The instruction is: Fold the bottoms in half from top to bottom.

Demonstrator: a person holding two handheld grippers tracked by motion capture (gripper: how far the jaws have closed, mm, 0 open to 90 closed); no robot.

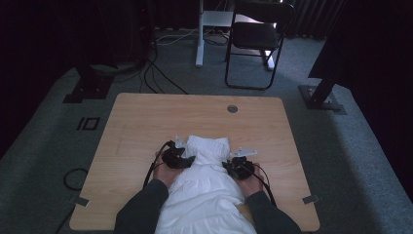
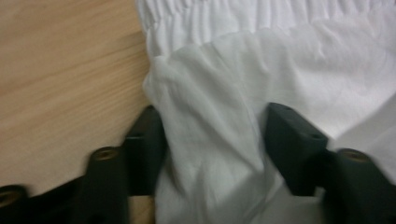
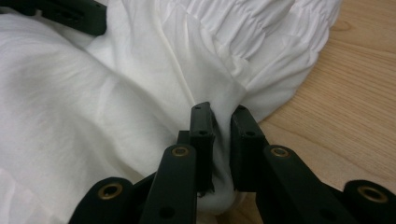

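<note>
Light wooden table point(image 1: 146, 122), rounded corners, round grommet point(image 1: 232, 108) near far edge. Grey carpet point(image 1: 350, 146) all round. Black folding chair point(image 1: 255, 41) beyond table, beside a white desk leg point(image 1: 199, 39). Black cables point(image 1: 156, 73) across floor at far left. Dark stand bases point(image 1: 90, 87) either side. Dark curtains point(image 1: 311, 17) behind; room dim.

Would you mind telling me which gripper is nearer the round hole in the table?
Right. In the high view the right gripper lies almost straight toward the person from the hole; the left gripper is farther, off to the left.
</note>
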